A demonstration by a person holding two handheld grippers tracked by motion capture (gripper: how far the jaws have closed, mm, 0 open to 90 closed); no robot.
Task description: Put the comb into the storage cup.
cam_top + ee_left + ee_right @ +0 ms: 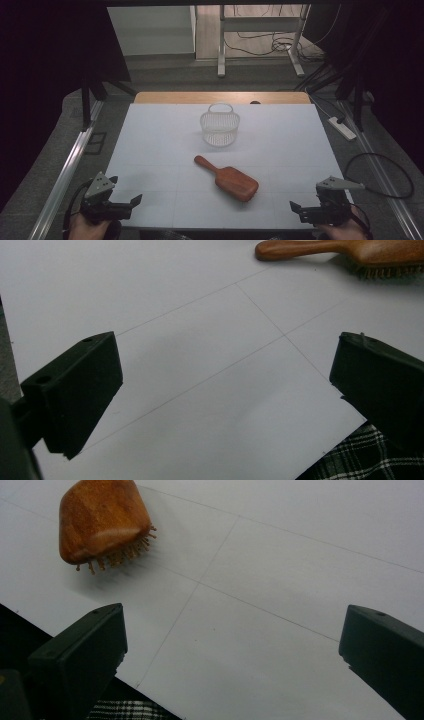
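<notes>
Hairbrush [227,179] sits bristles-down mid-table, just in front of the wire basket [220,125], handle pointing back-left. You probably want to grab the handle crosswise and stay off the bristles. Both your left gripper [131,203] and right gripper [298,209] sit low at the near edge, jaws wide apart, holding nothing.

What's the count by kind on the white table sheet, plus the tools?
Wooden hairbrush: 1, lying bristles down near the middle of the sheet
White wire basket: 1, upright beyond the brush, apart from it
Left tool: 1, jaws open, nothing between them
Right tool: 1, jaws open, nothing between them
Total: 4
</notes>
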